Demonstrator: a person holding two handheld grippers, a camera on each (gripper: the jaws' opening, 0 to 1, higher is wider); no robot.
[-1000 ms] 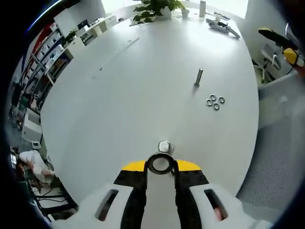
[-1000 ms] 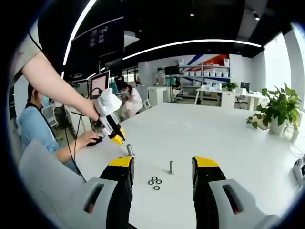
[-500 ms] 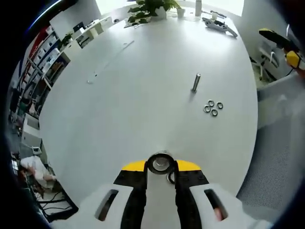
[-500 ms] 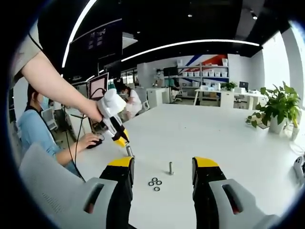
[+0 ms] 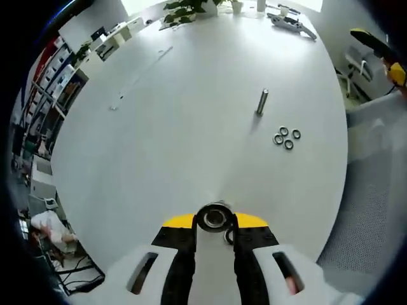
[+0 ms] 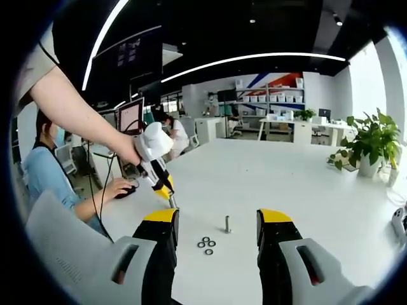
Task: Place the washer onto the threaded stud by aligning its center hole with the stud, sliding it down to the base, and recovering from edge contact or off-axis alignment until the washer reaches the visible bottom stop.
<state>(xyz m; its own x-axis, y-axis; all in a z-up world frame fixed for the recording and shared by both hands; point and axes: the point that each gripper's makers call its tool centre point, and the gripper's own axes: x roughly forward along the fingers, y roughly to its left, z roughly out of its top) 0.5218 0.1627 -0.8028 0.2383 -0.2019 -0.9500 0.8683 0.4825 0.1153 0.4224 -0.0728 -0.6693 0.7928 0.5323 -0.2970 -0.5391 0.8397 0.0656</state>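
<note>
Jaws pinching washer [image 5: 214, 218], right pair spread, over white table [image 5: 178, 127] in shelf-lined office.

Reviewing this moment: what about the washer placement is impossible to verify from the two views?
- Left gripper view: the washer hides the stud under it, so how far down it sits is unknown.
- Right gripper view: the left gripper covers that stud.
- The second stud is too small to show threads.
- The four loose washers are too small to compare.
</note>
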